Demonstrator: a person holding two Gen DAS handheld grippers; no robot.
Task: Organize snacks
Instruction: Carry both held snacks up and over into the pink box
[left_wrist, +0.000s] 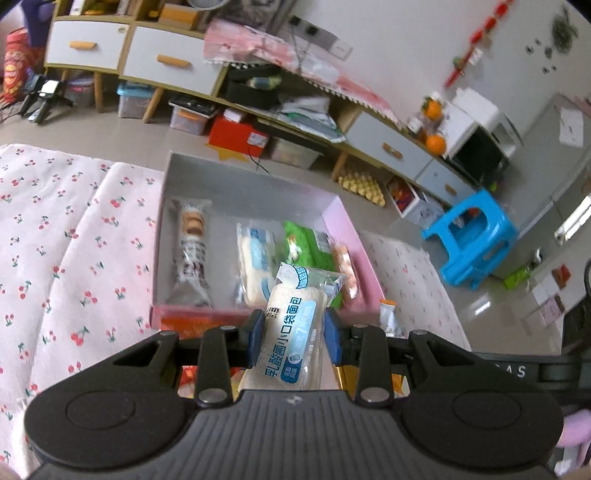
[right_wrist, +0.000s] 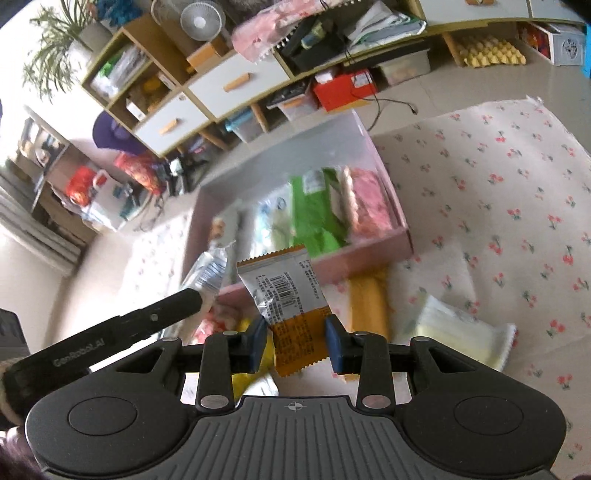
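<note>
1. Left tool (left_wrist: 291, 338) is clamped on a bread packet (left_wrist: 291, 332), low centre of frame, just short of the pink box (left_wrist: 354, 236).
2. Right tool (right_wrist: 295, 341) grips an orange snack packet (right_wrist: 291, 306).
3. Step in hand is probably carrying; next, lower each into a free gap.

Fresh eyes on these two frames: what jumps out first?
Both claws are loaded: the left claw grips a white-and-blue bread packet, the right claw an orange-and-silver snack packet. Just beyond them, a pink box on the cherry-print cloth already holds several snacks side by side.
</note>
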